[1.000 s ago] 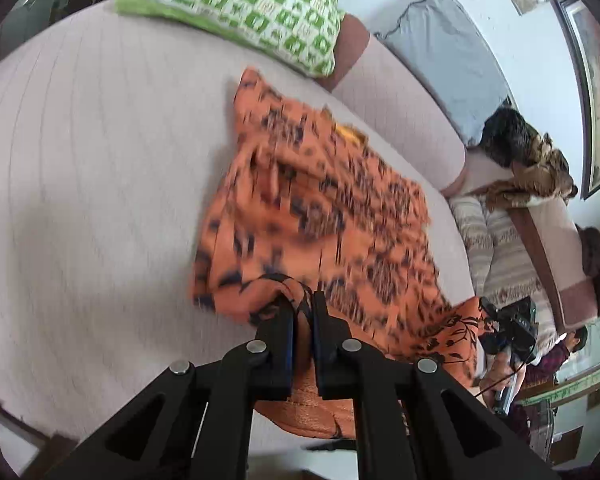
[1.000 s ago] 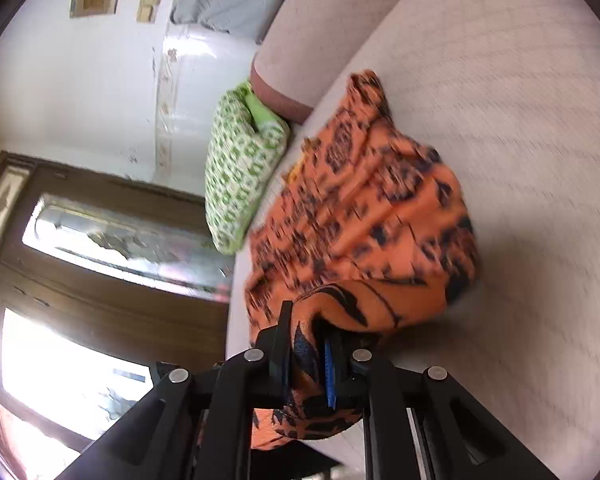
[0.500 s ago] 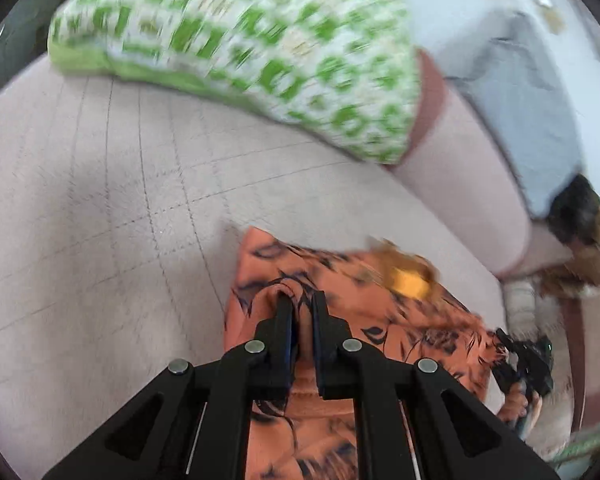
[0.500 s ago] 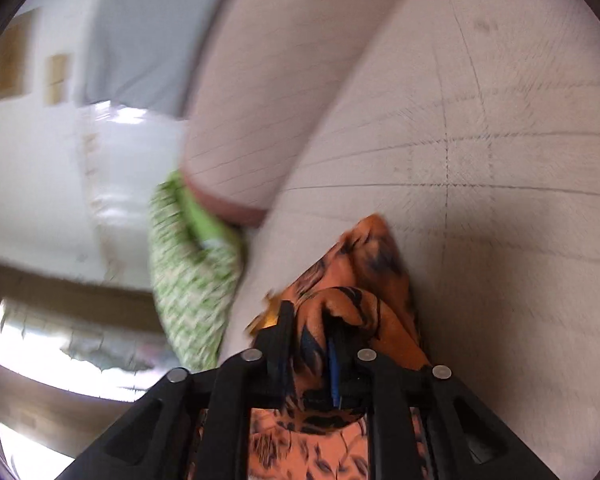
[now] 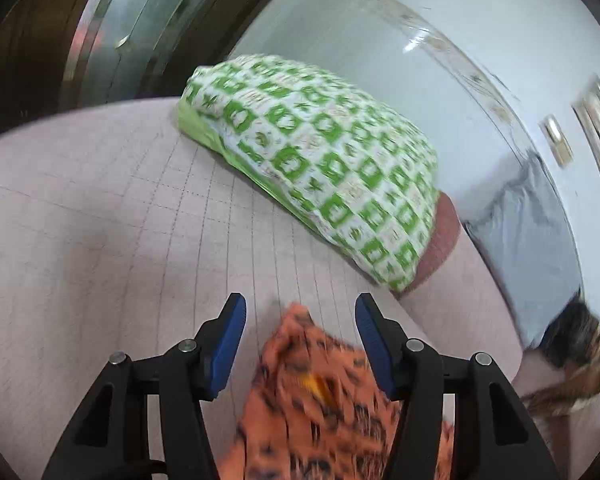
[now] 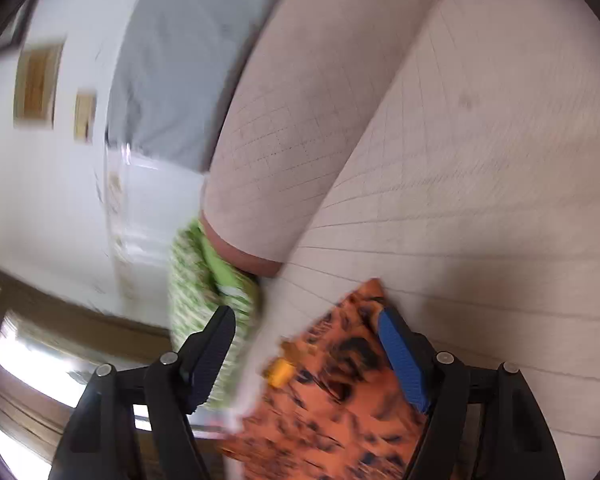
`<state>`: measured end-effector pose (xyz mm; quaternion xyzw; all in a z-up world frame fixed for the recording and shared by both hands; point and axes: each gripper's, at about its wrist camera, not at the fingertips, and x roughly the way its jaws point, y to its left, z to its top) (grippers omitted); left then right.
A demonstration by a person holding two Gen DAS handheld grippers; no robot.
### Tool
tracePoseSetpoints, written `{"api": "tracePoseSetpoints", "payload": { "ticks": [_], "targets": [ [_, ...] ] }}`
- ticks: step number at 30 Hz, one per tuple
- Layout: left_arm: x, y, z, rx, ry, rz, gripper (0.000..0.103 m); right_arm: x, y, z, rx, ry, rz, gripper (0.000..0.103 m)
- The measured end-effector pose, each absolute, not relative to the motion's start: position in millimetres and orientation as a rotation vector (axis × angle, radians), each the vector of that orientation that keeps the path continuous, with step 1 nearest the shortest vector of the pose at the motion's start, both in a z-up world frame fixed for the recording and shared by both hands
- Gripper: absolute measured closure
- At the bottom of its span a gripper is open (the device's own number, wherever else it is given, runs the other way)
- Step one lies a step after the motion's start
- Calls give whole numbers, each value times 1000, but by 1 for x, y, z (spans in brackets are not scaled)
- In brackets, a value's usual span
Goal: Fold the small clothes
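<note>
An orange garment with black print (image 5: 320, 400) lies on the pale pink sofa seat (image 5: 100, 240). Its far corner sits between and below the fingers of my left gripper (image 5: 300, 322), which is open and empty just above it. In the right wrist view the same garment (image 6: 340, 392) lies under my right gripper (image 6: 308, 334), which is also open and holds nothing. A small yellow tag (image 6: 280, 372) shows on the cloth. The near part of the garment is hidden below both grippers.
A green and white patterned cushion (image 5: 320, 160) lies on the seat just beyond the garment, also in the right wrist view (image 6: 204, 280). The sofa backrest (image 6: 300, 120) carries a grey cloth (image 6: 188, 60). A dark brown pile (image 5: 580, 344) lies at the right.
Both grippers carried the garment's edge forward toward the cushion, folding it over, and have now opened and let go. The cloth lies released under them.
</note>
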<state>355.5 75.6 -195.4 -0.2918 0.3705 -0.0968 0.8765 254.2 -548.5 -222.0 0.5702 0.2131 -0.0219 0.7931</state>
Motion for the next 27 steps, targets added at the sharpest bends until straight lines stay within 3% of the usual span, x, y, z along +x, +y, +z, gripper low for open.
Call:
{"api": "tracePoseSetpoints", "payload": {
  "ticks": [3, 5, 7, 8, 14, 22, 27],
  "targets": [
    [316, 45, -199, -486, 802, -219, 45, 258, -500, -196, 957, 607, -8, 28],
    [301, 23, -215, -446, 838, -247, 45, 267, -461, -196, 809, 727, 11, 38],
    [294, 4, -236, -369, 905, -288, 45, 278, -422, -203, 642, 840, 7, 64],
    [295, -6, -248, -310, 946, -290, 45, 286, -403, -209, 550, 890, -10, 66],
    [307, -7, -256, -257, 959, -252, 45, 355, -376, -234, 319, 1005, -133, 65],
    [342, 14, -267, -395, 1016, -190, 45, 433, -417, -182, 491, 761, -235, 65],
    [333, 37, -253, -471, 998, -141, 45, 408, -366, -173, 479, 792, -30, 64]
  ]
}}
